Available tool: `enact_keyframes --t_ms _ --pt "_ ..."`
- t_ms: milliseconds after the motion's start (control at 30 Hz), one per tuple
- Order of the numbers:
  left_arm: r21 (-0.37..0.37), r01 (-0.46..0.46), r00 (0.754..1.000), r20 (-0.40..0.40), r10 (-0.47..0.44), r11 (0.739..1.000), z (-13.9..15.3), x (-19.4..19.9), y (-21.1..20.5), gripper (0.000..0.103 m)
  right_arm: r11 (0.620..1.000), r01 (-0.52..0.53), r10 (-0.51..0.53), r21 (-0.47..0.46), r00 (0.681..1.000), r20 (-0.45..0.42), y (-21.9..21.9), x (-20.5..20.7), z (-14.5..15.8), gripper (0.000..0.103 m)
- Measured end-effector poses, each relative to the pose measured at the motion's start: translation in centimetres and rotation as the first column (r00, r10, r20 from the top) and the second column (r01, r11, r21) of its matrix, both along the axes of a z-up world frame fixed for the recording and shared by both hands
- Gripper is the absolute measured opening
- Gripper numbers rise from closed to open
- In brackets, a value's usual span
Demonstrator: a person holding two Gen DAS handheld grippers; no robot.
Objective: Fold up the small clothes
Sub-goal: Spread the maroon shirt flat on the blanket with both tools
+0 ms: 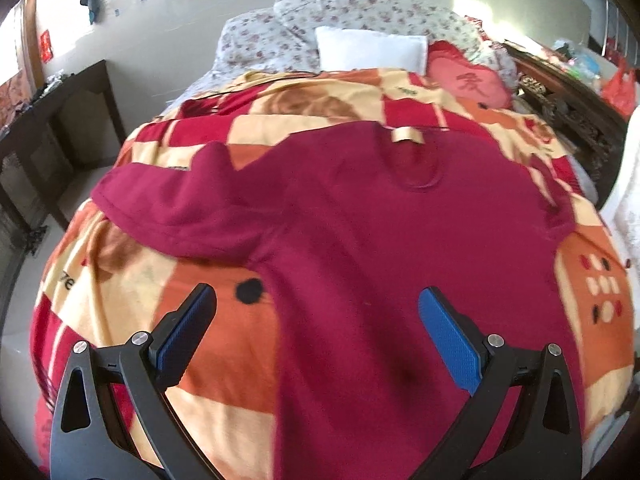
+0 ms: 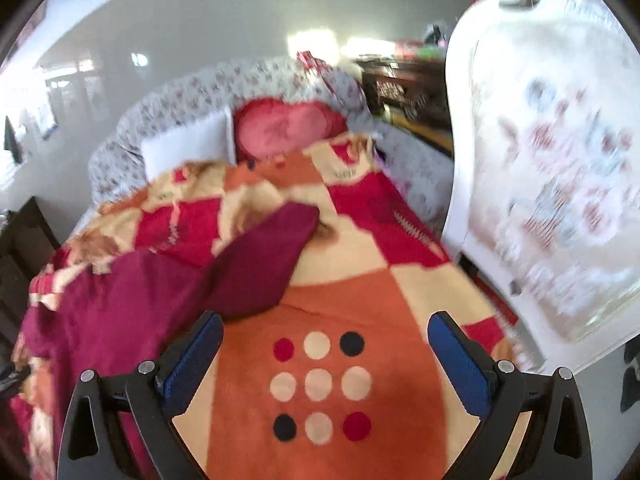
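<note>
- Both grippers are seen spread wide with nothing held: the left gripper [image 1: 318, 312] is poised over the lower body of the shirt [image 1: 360, 240], and the right gripper [image 2: 326, 338] over bare blanket [image 2: 332, 292] just beside the shirt's sleeve [image 2: 264, 264].
- Blue pads are seen on the inner faces of the fingers [image 1: 450, 344], which are set on black frames.
- The shirt, dark red, is laid flat on the blanket with its neck pointing toward the head of the bed; a pale label [image 1: 406, 135] is seen at the collar.
- One sleeve [image 1: 168, 196] is stretched out to the left in the left wrist view, with a fold raised along its upper edge; the other sleeve is angled up and away in the right wrist view.
- The blanket is patterned in red, orange and cream blocks, with a grid of round dots [image 2: 319, 386] lying between the right fingers.
- A white pillow [image 1: 370, 48] and a red cushion [image 1: 466, 80] are placed at the head, against floral bedding [image 1: 348, 8].
- A dark table [image 1: 60, 120] is seen to the left of the bed, and a white chair [image 2: 548, 168], blurred, to the right.
</note>
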State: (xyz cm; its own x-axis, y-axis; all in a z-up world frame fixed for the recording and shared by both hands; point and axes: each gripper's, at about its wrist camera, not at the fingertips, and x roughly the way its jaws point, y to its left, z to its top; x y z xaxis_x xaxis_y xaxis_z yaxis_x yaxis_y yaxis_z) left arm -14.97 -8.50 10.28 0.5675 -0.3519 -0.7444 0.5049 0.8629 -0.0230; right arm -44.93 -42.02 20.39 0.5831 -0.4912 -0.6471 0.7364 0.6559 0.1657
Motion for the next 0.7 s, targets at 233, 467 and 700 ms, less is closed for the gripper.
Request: enact_keyframes --t_ms 233,467,700 --pt "-0.013 0.021 0.999 0.026 -0.021 1.0 0.9 -2.5 -0.9 0.102 0.997 -0.071 0.07 0.007 0.997 0.017 4.6 -0.4 3.2 0.103" --pt "-0.002 -0.002 0.999 0.043 0.002 1.0 1.6 -2.8 -0.8 0.102 0.984 -0.169 0.17 0.061 0.985 -0.013 10.3 7.6 -1.7 0.103" --pt "0.013 -0.016 0.998 0.063 0.015 1.0 1.9 -2.4 -0.4 0.102 0.965 -0.255 0.259 0.067 0.965 -0.053 15.2 14.8 -5.0 0.102"
